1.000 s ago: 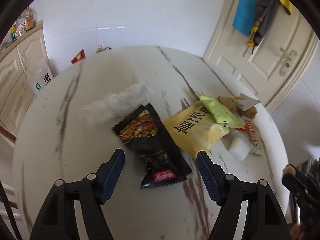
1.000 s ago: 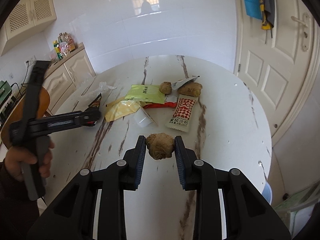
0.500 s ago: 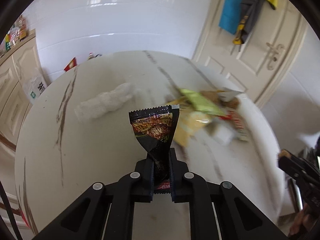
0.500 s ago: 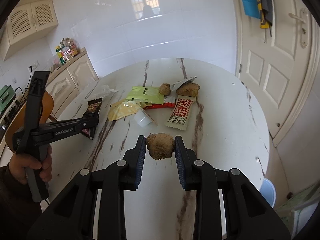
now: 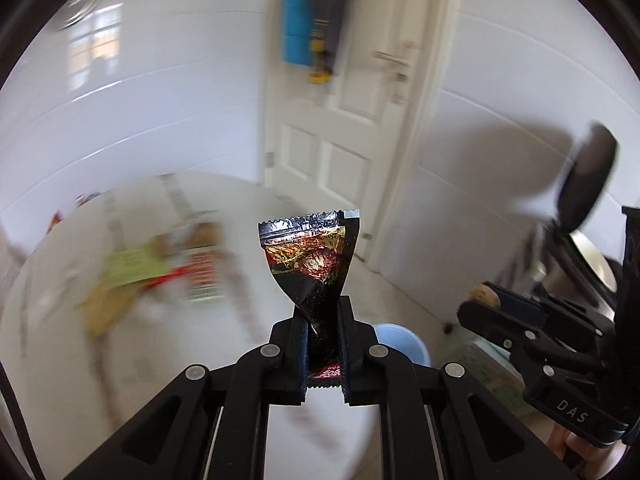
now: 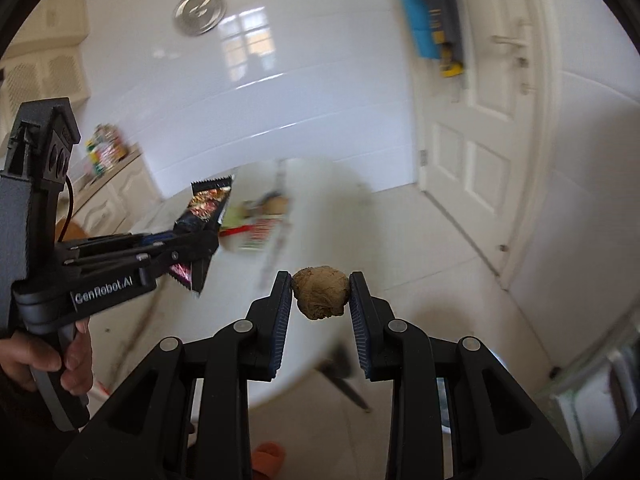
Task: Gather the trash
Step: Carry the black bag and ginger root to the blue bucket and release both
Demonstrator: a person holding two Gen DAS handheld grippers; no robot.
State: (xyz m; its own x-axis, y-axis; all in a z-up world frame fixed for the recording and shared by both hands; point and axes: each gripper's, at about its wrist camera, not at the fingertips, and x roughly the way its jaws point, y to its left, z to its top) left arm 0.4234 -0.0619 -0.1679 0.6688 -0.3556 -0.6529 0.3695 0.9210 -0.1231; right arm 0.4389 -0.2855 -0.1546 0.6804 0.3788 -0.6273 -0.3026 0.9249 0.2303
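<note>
The left gripper [image 5: 324, 330] clenches a black snack wrapper [image 5: 310, 258] above the table [image 5: 60, 320]; the right gripper [image 6: 320, 292] grasps a ginger lump [image 6: 320, 292] beyond the table's edge.

Both wrist cameras face table [image 5: 132, 320] and door [image 6: 480, 152].

Left gripper [image 5: 324, 316] pinching shut at 6 o'clock; right gripper [image 6: 320, 292] clamping, jaws part-way apart; hand [image 6: 48, 364] gripping handle at 8 o'clock.
</note>
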